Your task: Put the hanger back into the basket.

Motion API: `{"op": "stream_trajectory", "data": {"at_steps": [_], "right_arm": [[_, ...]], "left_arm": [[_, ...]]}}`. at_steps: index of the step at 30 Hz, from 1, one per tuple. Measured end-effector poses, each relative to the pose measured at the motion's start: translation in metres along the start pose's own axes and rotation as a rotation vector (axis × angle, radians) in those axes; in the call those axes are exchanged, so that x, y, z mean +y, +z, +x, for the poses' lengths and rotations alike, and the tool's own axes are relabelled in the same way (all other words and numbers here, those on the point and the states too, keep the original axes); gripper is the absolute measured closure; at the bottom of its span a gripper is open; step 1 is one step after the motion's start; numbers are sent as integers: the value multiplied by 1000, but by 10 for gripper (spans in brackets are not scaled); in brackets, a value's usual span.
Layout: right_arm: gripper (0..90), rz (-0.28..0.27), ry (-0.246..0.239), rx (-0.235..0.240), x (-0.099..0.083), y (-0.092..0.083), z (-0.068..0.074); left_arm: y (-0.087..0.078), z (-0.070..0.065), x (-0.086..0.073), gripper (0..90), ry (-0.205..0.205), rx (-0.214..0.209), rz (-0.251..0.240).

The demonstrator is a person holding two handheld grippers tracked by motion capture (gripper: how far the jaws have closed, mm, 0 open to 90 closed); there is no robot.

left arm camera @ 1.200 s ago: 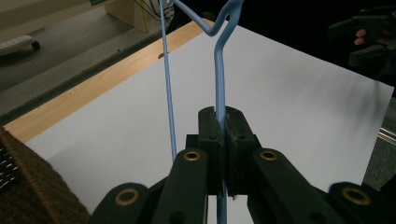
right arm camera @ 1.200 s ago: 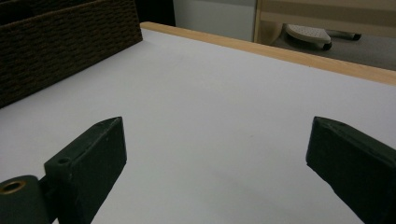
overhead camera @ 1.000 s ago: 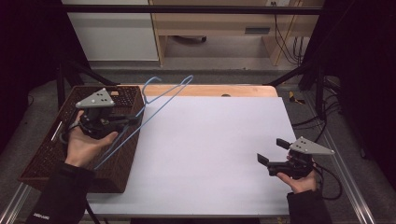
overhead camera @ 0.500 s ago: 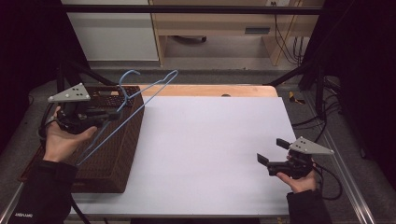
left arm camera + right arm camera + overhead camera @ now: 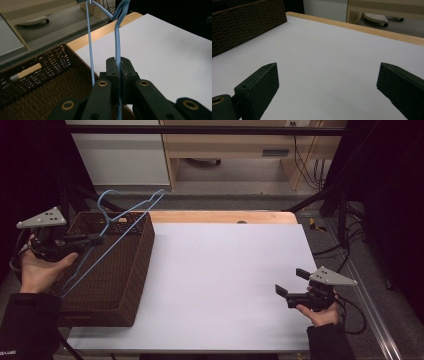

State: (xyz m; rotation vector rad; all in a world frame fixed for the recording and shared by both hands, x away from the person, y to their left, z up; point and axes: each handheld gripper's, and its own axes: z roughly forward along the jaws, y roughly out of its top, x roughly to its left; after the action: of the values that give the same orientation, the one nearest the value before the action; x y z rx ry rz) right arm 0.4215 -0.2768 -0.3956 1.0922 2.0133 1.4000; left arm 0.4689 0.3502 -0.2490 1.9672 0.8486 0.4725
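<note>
The thin light-blue wire hanger [image 5: 111, 236] hangs tilted over the dark brown woven basket [image 5: 131, 285], its hook toward the basket's far rim. It looks light, springy and smooth, so it may swing; a grip near a corner seems safer. The left gripper [image 5: 117, 65] is clenched on one wire. The hanger's lower end is hard to see against the basket. Well apart from the basket, the right gripper [image 5: 327, 82] is released.

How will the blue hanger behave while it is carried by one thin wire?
The hanger probably stays stiff: its wires look straight while lifted. It seems light, being thin wire. Clamped in the left gripper on one strand, it may pivot or swing.
</note>
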Motion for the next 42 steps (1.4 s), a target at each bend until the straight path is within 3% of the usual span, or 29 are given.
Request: {"op": "stream_trajectory", "data": {"at_steps": [6, 16, 26, 30, 42], "right_arm": [[47, 1, 3, 2, 0, 1, 0], [46, 8, -1, 2, -1, 2, 0], [46, 3, -1, 0, 0, 2, 0], [46, 3, 0, 1, 0, 2, 0], [46, 4, 2, 0, -1, 3, -1]], "left_arm": [[-3, 12, -15, 873, -9, 26, 27], [-7, 32, -35, 873, -41, 32, 42], [-6, 46, -51, 873, -45, 59, 79], [-3, 51, -57, 873, -39, 78, 103], [23, 61, -69, 873, -22, 77, 167]]}}
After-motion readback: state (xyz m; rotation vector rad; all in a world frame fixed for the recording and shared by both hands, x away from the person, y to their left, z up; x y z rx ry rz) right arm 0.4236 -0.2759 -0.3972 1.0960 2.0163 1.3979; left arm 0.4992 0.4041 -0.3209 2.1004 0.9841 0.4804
